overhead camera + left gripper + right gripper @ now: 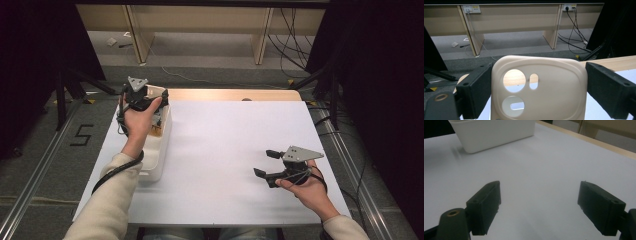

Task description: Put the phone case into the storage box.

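1. The white-topped rectangular table (225,150) spans the middle of the high view, with a strip of pale wood along its far edge.
2. A white rectangular plastic bin (156,150) stands at the table's left side, running near to far; in the right gripper view it shows at the far left (494,135).
3. The person's left hand (136,120) is raised over the far end of that bin, a cream sleeve trailing back to the near left corner.
4. The left gripper (142,97) sits in that hand above the bin's far end. Its jaws are closed onto a cream-coloured moulded plastic phone case (539,90) with rounded corners, one black pad pressed against each side edge (the grip looks snug on both sides in the left gripper view).
5. That case stands upright between the pads, its camera cut-outs (one large round hole, a small slot, a second round opening below) facing the lens.
6. The right hand (312,190) rests at the table's near right, well apart from the bin.
7. The right gripper (265,162) points left across the bare white surface; its jaws stand wide apart with nothing between them.
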A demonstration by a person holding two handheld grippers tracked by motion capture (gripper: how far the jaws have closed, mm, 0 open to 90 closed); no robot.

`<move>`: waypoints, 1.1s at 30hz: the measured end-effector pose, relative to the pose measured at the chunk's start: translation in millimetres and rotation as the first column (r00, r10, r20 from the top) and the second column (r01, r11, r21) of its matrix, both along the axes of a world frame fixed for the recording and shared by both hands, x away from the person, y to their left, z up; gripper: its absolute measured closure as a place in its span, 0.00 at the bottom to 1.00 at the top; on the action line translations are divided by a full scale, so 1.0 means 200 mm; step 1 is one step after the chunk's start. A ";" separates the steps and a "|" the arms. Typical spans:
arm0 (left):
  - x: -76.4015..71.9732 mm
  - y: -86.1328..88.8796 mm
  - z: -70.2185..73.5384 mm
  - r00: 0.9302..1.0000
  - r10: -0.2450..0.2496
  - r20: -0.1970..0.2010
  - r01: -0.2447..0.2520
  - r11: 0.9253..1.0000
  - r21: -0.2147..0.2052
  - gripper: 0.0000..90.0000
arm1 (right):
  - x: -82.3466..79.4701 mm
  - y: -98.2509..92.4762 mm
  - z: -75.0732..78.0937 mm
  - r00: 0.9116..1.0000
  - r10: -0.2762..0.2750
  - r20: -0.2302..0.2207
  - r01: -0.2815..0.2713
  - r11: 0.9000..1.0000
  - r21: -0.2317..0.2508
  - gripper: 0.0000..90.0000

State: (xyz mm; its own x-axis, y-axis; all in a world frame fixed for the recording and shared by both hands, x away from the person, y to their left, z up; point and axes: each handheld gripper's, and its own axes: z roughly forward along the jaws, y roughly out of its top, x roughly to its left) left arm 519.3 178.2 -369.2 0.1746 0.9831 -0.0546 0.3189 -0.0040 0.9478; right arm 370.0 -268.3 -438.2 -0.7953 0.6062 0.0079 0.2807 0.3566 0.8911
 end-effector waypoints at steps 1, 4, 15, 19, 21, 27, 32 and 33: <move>0.00 0.00 0.00 1.000 0.000 -0.001 0.000 1.000 0.001 0.12 | 0.00 0.00 0.00 1.000 0.000 0.000 0.000 1.000 0.000 0.22; 0.01 0.00 0.00 1.000 0.000 -0.003 0.000 1.000 0.001 0.12 | 0.00 0.00 0.00 1.000 0.000 0.000 0.000 1.000 -0.001 0.22; 0.03 0.00 0.00 1.000 -0.003 -0.011 0.003 1.000 0.006 0.12 | 0.00 0.00 0.00 1.000 0.000 -0.001 0.000 1.000 0.000 0.22; 0.04 0.00 -0.01 1.000 -0.004 -0.018 0.004 1.000 0.006 0.12 | 0.00 0.00 0.00 1.000 0.001 -0.002 -0.001 1.000 0.000 0.22; 0.04 0.00 -0.01 1.000 -0.004 -0.019 0.004 1.000 0.005 0.12 | 0.00 0.00 0.00 1.000 0.002 -0.001 -0.002 1.000 0.001 0.22; 0.06 0.00 -0.01 1.000 -0.009 -0.023 0.009 1.000 0.005 0.12 | 0.00 0.00 0.00 1.000 0.002 -0.003 -0.002 1.000 0.001 0.22; 0.06 0.00 -0.01 1.000 -0.009 -0.029 0.009 1.000 0.006 0.12 | 0.00 0.00 0.00 1.000 0.001 -0.004 -0.001 1.000 0.001 0.22; 0.06 0.00 -0.02 1.000 -0.008 -0.030 0.008 1.000 0.006 0.12 | 0.00 0.00 0.00 1.000 0.001 -0.004 -0.001 1.000 0.002 0.22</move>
